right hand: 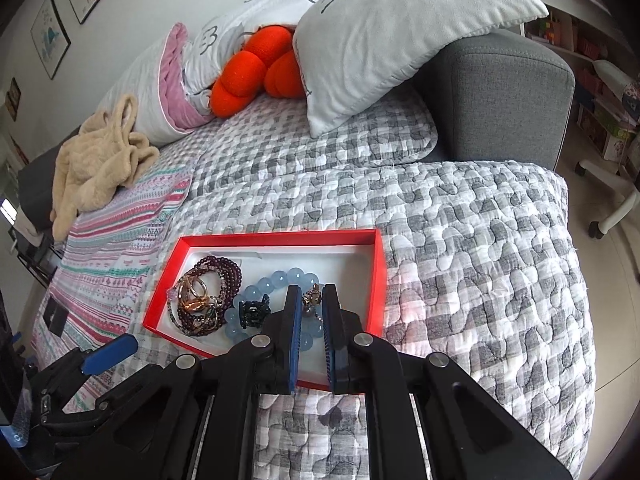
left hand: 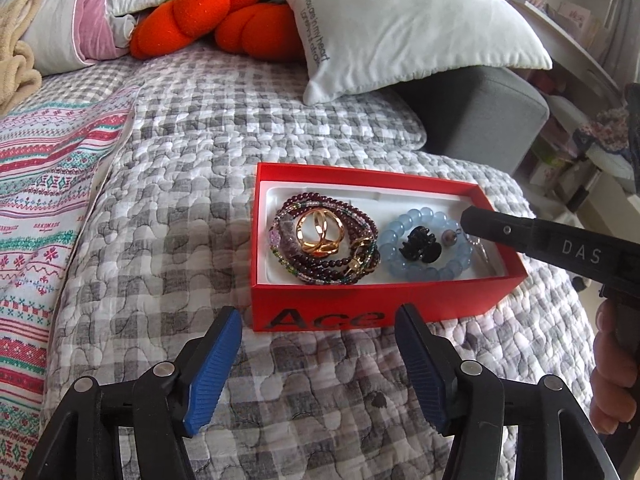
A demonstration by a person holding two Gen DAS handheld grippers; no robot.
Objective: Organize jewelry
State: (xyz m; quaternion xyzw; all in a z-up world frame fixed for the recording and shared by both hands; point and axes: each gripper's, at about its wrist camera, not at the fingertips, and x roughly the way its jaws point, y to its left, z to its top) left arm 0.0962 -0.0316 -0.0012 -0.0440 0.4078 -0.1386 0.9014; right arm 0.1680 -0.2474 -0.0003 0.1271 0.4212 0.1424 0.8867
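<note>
A red box with a white lining sits on the quilted bed. It holds a dark purple bead bracelet with gold rings, a pale blue bead bracelet, a black hair claw and a small pearl piece. My left gripper is open and empty just in front of the box. My right gripper hovers over the box, its jaws a narrow gap apart over the pearl piece, nothing clamped. It also shows in the left wrist view.
A grey checked quilt covers the bed, with a striped blanket at left. A white pillow, orange cushion and beige garment lie at the back. A grey sofa arm stands behind right.
</note>
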